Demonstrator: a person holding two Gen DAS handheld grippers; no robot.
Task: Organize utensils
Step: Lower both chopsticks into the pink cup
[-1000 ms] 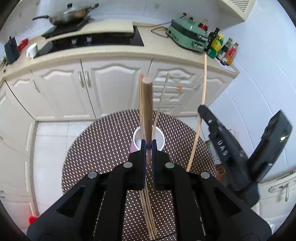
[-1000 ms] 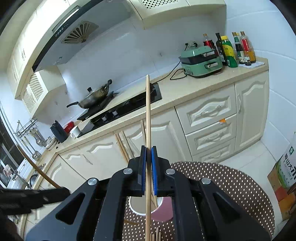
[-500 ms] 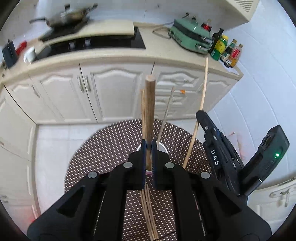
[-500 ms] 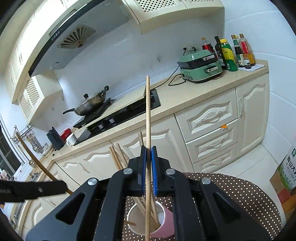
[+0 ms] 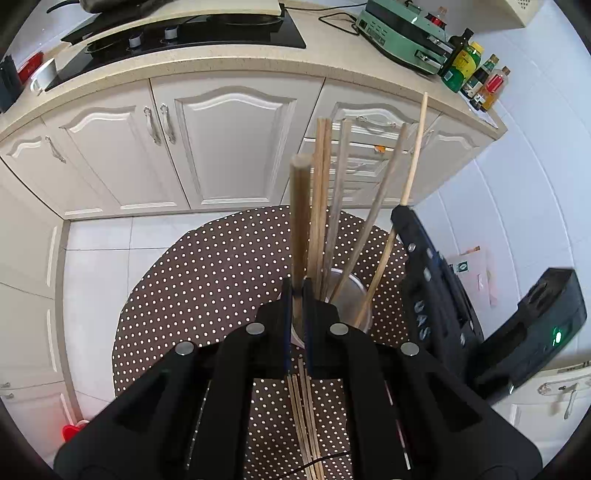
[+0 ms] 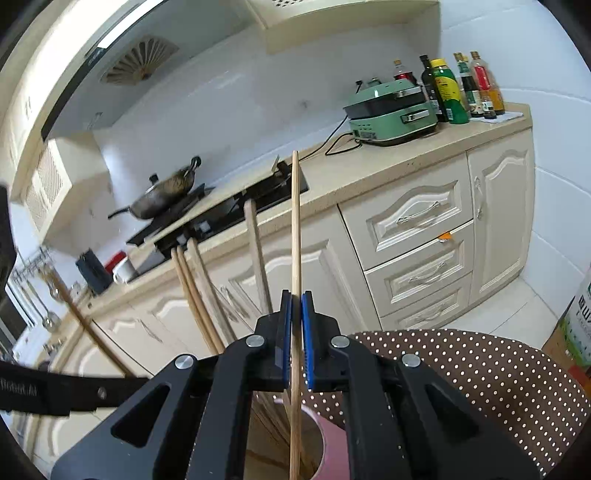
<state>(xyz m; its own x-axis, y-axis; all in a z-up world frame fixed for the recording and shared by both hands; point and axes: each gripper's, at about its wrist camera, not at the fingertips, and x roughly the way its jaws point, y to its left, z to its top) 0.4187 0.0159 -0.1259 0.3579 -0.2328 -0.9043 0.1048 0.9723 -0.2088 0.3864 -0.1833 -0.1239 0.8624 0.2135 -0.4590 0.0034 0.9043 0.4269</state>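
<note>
My left gripper (image 5: 296,291) is shut on a thick brown wooden stick (image 5: 300,218), held upright over the near rim of a white and pink cup (image 5: 349,295) on the dotted table (image 5: 207,291). Several chopsticks (image 5: 320,199) stand in the cup. More chopsticks (image 5: 304,413) lie on the table under my left gripper. My right gripper (image 6: 296,310) is shut on a thin pale chopstick (image 6: 295,229), whose lower end reaches into the cup (image 6: 332,443). The right gripper also shows in the left wrist view (image 5: 424,266), beside the cup.
Cream kitchen cabinets (image 5: 229,147) and a counter with a black hob (image 5: 192,33), a green appliance (image 5: 402,26) and several bottles (image 5: 469,66) stand behind the table. A wok (image 6: 166,192) sits on the hob. A box (image 6: 576,332) stands on the floor at right.
Both grippers have lowered towards the cup. The thin chopstick's lower end has gone down into the cup. The brown stick has come down to the cup's rim.
</note>
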